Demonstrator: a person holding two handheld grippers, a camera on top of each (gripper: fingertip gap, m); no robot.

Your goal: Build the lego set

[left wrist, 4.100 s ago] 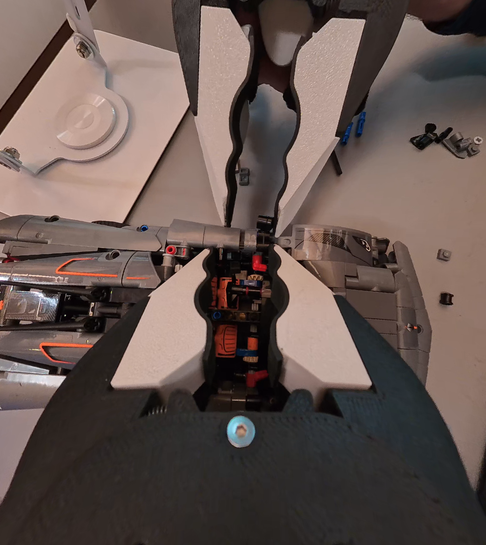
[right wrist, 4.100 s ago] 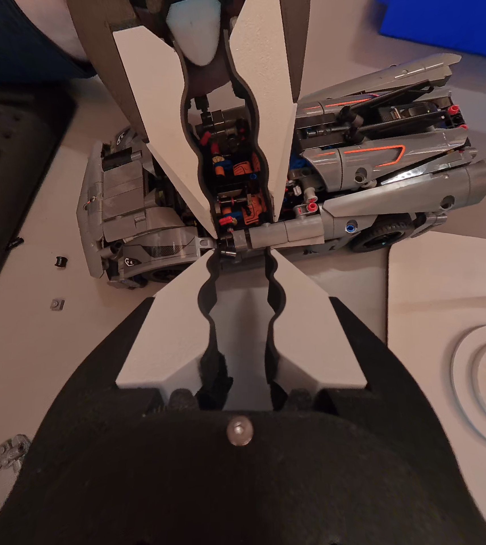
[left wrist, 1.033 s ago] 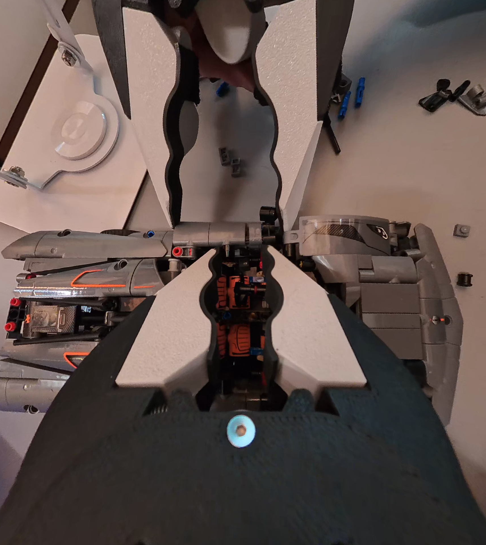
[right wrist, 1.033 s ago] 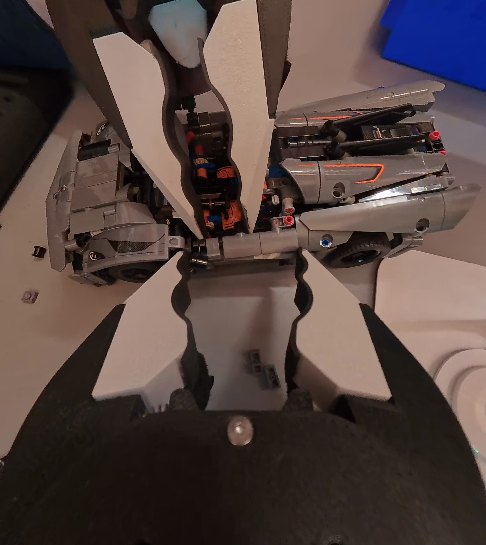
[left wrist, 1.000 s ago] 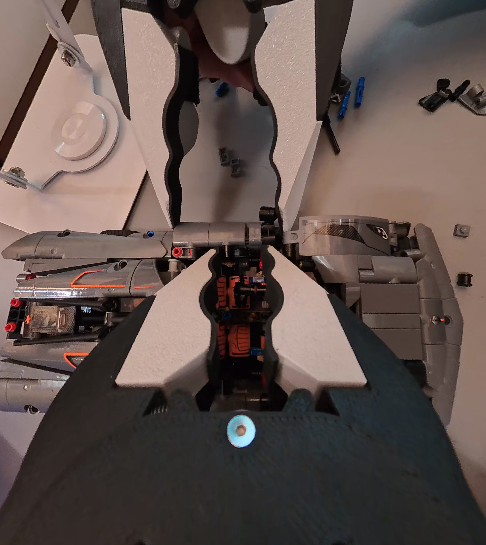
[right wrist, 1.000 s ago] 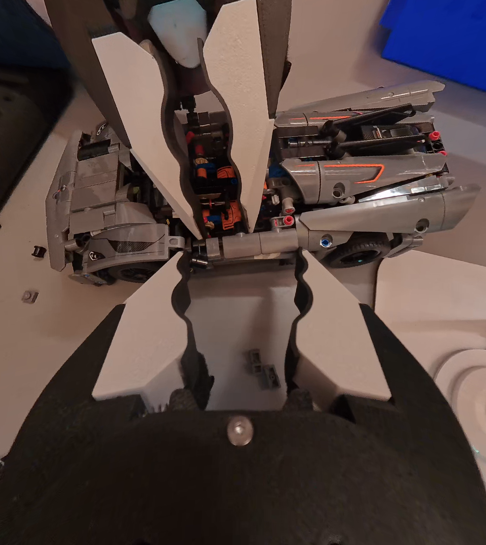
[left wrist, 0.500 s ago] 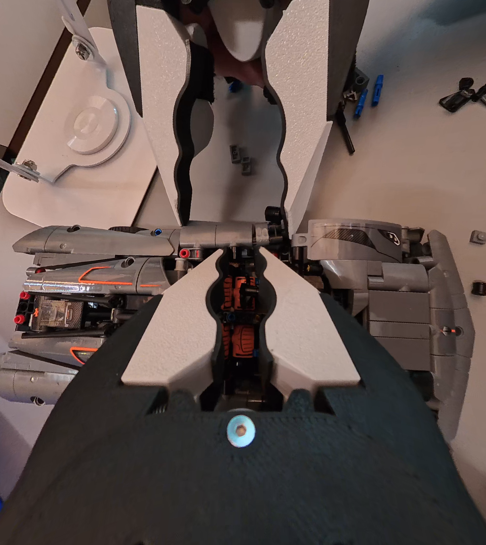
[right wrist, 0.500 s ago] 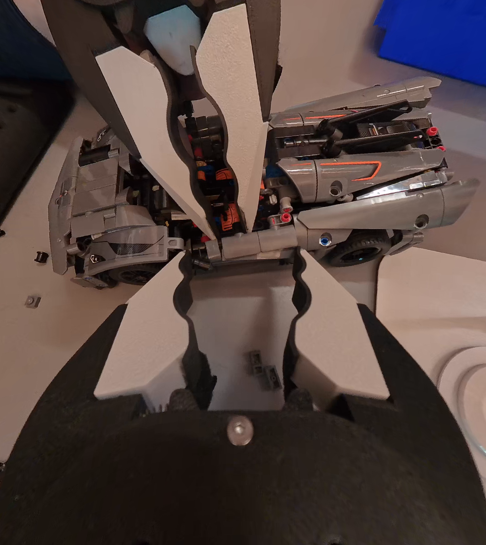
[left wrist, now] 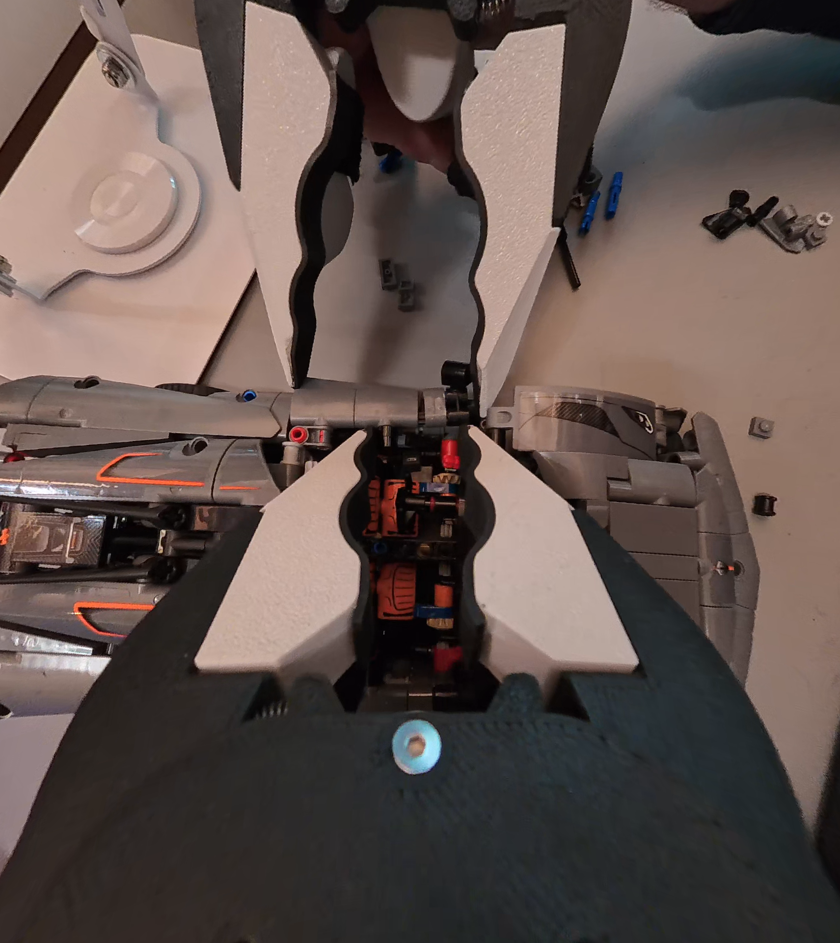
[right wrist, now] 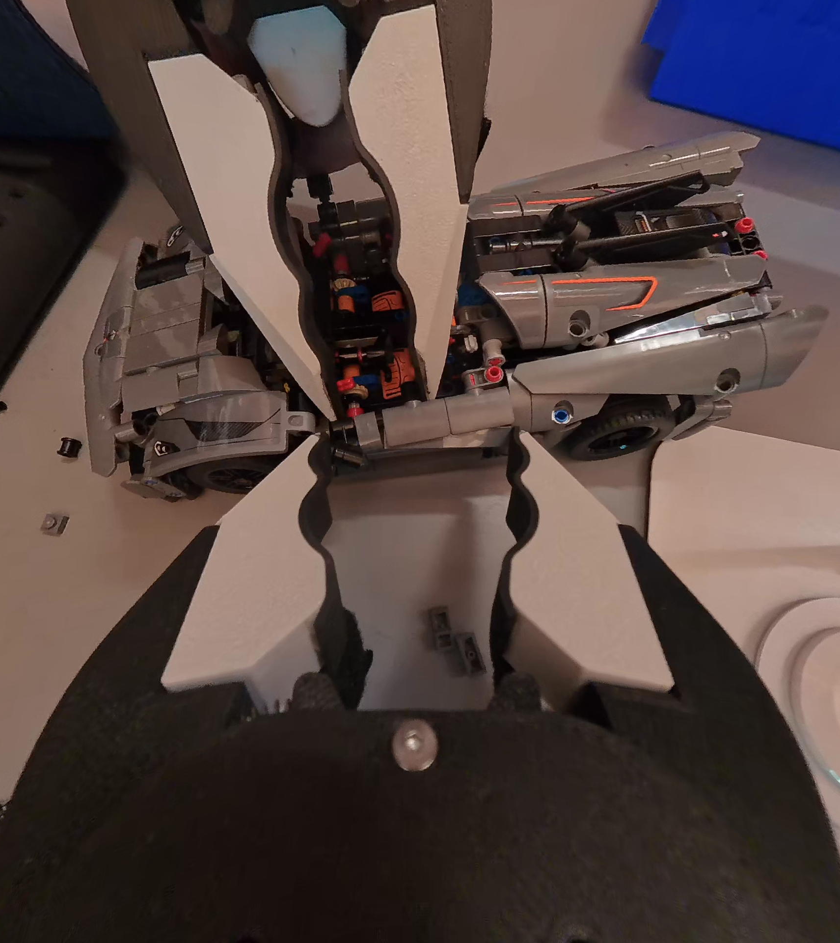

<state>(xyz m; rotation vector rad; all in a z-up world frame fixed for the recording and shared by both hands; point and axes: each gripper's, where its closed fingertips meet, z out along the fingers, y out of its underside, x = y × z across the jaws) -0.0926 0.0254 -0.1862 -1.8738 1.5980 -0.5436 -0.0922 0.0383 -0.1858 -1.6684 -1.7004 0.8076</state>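
Observation:
A grey Lego sports car [left wrist: 662, 520] with orange trim lies across the table, its cockpit open and showing orange seats [left wrist: 392, 581]. My left gripper [left wrist: 417, 439] is open, its tips down over the cockpit, with nothing seen between them. It comes in from the top of the right wrist view [right wrist: 379, 405]. My right gripper [right wrist: 415, 439] is wide open on the far side of the car [right wrist: 611, 357]. Its tips sit at the two ends of the grey side sill beam [right wrist: 438, 418]. It also shows in the left wrist view [left wrist: 387, 393].
A white plate with a round disc [left wrist: 117, 204] lies beside the car's rear. Loose parts lie on the table: two small grey pieces [left wrist: 400, 286], blue pins [left wrist: 601, 201], black and grey parts [left wrist: 764, 224], a grey stud [left wrist: 761, 426], a black bush [left wrist: 764, 504]. A blue box [right wrist: 764, 66] stands behind. The grippers are tip to tip, or close to it.
My left gripper's jaws narrowed half a second ago and have widened again over the cockpit. My right gripper, narrow four seconds ago, stays wide open at the sill. The car has not moved.

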